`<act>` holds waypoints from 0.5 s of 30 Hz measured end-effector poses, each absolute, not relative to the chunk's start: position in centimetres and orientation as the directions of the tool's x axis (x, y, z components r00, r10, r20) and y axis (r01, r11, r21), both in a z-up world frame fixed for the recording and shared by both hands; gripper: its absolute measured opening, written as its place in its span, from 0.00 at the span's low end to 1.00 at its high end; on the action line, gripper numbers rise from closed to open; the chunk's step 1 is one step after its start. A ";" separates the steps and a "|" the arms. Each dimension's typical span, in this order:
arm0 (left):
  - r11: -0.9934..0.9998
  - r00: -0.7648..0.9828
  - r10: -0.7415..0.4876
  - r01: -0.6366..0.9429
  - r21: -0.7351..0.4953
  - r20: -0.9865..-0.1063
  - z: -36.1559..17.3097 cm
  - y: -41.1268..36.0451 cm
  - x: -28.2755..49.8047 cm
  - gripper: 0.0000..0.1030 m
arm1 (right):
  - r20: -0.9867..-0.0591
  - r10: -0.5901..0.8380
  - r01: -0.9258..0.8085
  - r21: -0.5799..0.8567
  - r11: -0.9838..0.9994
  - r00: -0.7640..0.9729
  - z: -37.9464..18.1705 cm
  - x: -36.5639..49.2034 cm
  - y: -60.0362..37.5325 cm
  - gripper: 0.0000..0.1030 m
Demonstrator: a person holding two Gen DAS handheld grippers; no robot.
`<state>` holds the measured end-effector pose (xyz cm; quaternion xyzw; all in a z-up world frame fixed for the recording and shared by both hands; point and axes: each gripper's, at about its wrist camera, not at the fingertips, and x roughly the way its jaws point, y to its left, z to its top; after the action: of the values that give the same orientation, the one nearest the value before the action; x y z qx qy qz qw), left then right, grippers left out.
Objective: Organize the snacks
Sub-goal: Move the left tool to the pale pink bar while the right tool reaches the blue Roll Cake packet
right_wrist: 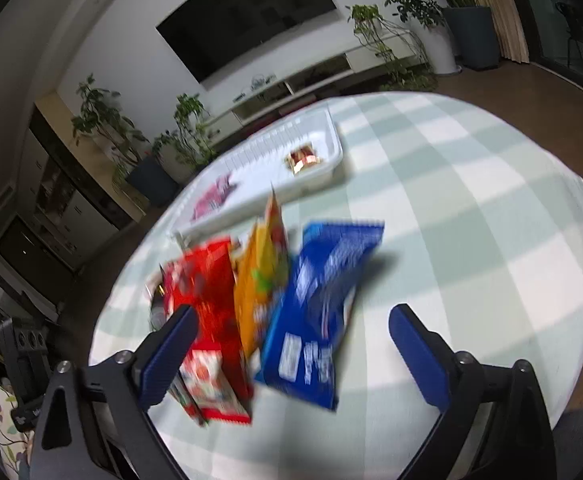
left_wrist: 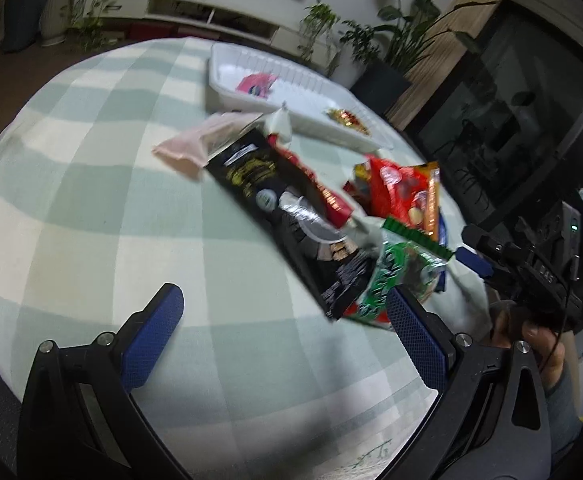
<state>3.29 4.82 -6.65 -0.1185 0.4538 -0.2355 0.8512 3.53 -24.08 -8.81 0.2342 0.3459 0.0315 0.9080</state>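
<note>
A heap of snack packs lies on the checked tablecloth. In the left wrist view I see a long black pack, a pale pink pack, a red pack and a green pack. In the right wrist view a blue pack, an orange pack and a red pack lie close ahead. My left gripper is open and empty, just left of the green pack. My right gripper is open, with the blue pack between its fingers.
A white tray stands at the table's far side, holding a pink pack and a red-gold pack; the tray also shows in the right wrist view. Potted plants and a low TV cabinet stand beyond.
</note>
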 end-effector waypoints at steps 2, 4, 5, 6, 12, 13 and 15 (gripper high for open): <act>0.868 0.487 -0.496 0.265 -0.420 -0.719 -6.5 5.1 3.2 0.99 | -0.619 0.209 0.121 0.447 0.886 0.757 -9.2 3.0 -24.2 0.91; 0.867 0.492 -0.497 0.260 -0.424 -0.715 -6.4 5.4 3.1 0.99 | -0.627 0.194 0.139 0.441 0.887 0.755 -9.6 2.8 -24.3 0.90; 0.870 0.492 -0.492 0.256 -0.421 -0.718 -6.5 5.4 3.0 0.99 | -0.630 0.187 0.145 0.437 0.888 0.754 -9.7 2.6 -24.3 0.87; 0.873 0.492 -0.486 0.250 -0.418 -0.722 -6.7 5.5 2.8 0.99 | -0.632 0.181 0.150 0.434 0.889 0.754 -9.7 2.6 -24.4 0.85; 0.869 0.478 -0.495 0.249 -0.428 -0.726 -6.4 5.6 4.2 0.99 | -0.650 0.148 0.173 0.403 0.899 0.746 -10.0 2.8 -24.6 0.71; 0.866 0.476 -0.499 0.249 -0.433 -0.724 -6.4 5.6 4.4 0.99 | -0.655 0.141 0.176 0.394 0.902 0.743 -10.0 2.8 -24.5 0.69; 0.862 0.475 -0.505 0.252 -0.439 -0.720 -6.1 5.6 4.7 0.99 | -0.662 0.136 0.176 0.382 0.907 0.737 -10.1 3.0 -24.4 0.67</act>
<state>4.67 5.59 -6.06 -0.1372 0.4610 -0.2234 0.8478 3.02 -24.38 -10.08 0.2151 0.3625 -0.0110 0.9067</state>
